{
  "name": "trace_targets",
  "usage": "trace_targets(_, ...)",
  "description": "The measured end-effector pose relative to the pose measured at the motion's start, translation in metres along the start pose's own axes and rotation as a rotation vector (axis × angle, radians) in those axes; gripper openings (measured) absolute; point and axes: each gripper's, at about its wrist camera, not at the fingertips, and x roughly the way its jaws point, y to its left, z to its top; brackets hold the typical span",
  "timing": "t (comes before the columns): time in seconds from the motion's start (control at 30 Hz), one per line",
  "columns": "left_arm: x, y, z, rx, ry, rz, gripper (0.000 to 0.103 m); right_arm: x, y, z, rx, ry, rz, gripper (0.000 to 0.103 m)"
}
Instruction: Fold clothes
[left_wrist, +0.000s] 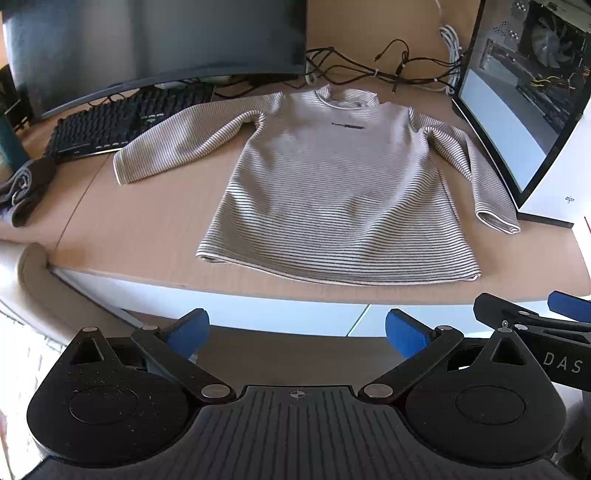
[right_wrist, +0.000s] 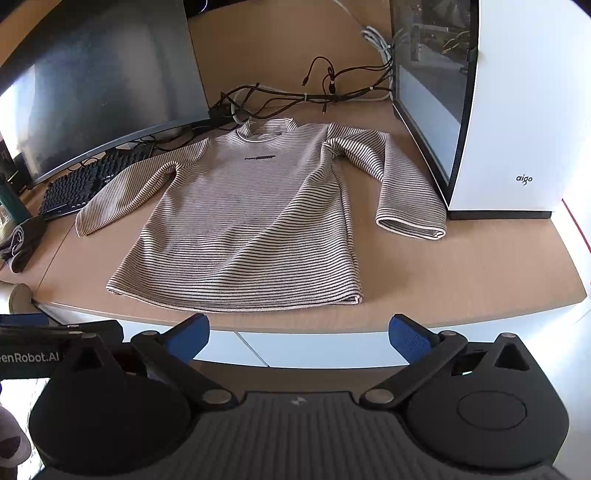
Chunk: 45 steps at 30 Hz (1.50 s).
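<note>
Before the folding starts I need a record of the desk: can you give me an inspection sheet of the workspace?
Surface: tan wooden desk, bare along the front right.
Job's things: striped long-sleeve shirt lies flat, front up, collar to the back, both sleeves spread out, unfolded.
Clutter: crumpled grey cloth at the left edge; black keyboard behind the shirt's left sleeve.
Grippers: left gripper and right gripper both open, empty, in front of the desk edge, touching nothing.
Cables: black cables tangled behind the collar; white cables by the PC case.
Surroundings: dark monitor back left; white PC case right, beside the right sleeve.
</note>
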Motion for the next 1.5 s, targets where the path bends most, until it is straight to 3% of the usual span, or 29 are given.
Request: trace_targets(1.5, 0.001, 0.012, -0.003, -0.018, 0.007, -0.018, 0.103, -0.001, 0.008, -0.001, -0.001, 0.013, 0.007, 0.103)
